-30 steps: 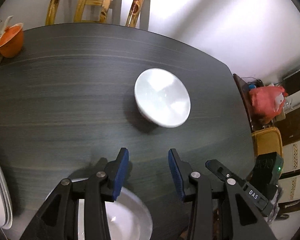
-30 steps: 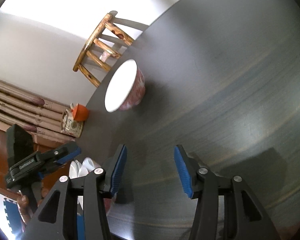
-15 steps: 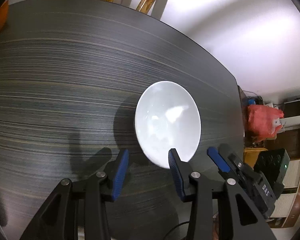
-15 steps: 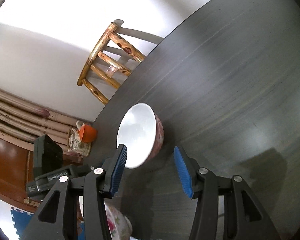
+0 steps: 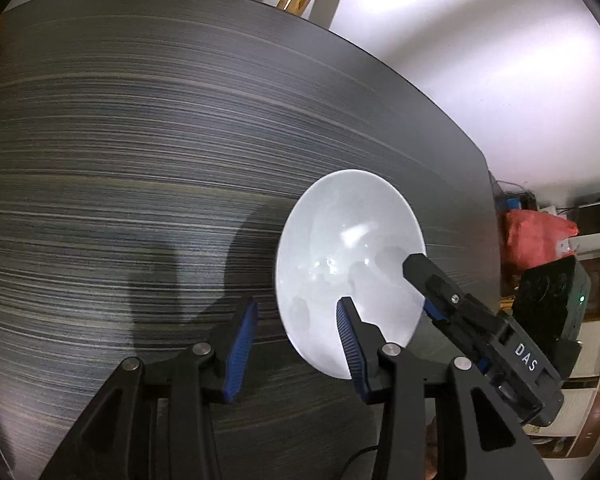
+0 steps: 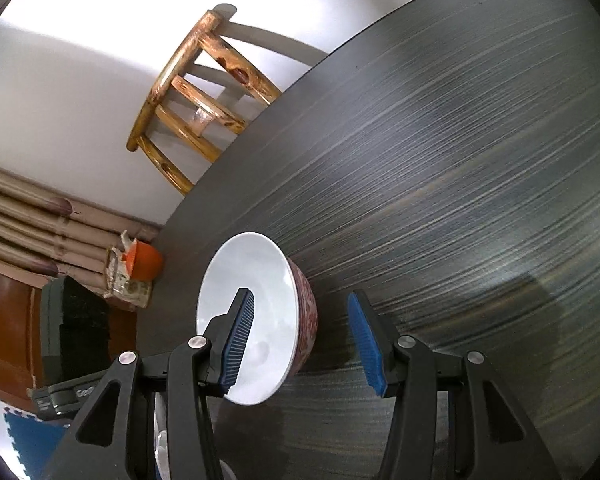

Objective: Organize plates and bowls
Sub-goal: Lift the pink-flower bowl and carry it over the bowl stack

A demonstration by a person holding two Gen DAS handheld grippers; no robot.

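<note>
A bowl (image 5: pixel 340 232), white inside, sits on the dark table (image 5: pixel 140 120). My left gripper (image 5: pixel 296 304) is open and straddles its near rim, with one finger over the inside and the other outside. No pad touches it. My right gripper (image 5: pixel 422 286) reaches over the bowl's right side. In the right wrist view, what seems the same bowl (image 6: pixel 256 280) shows a red-patterned outside. My right gripper (image 6: pixel 300 298) is open across its rim, left pad inside and right pad clear of the wall. The left gripper's black housing (image 6: pixel 66 394) shows at lower left, its fingers hidden.
A wooden chair (image 6: pixel 196 92) stands against the table's far edge. An orange cup (image 6: pixel 146 260) and a patterned box (image 6: pixel 128 288) sit near the table's left edge. White dishes (image 6: pixel 160 444) peek out at the bottom. A red bag (image 5: pixel 540 236) lies beyond the table's right edge.
Both grippers have closed in on the bowl, the left one also sinking. The bowl was ahead of the fingers; now its rim lies between each pair of jaws. Jaw gaps look unchanged.
</note>
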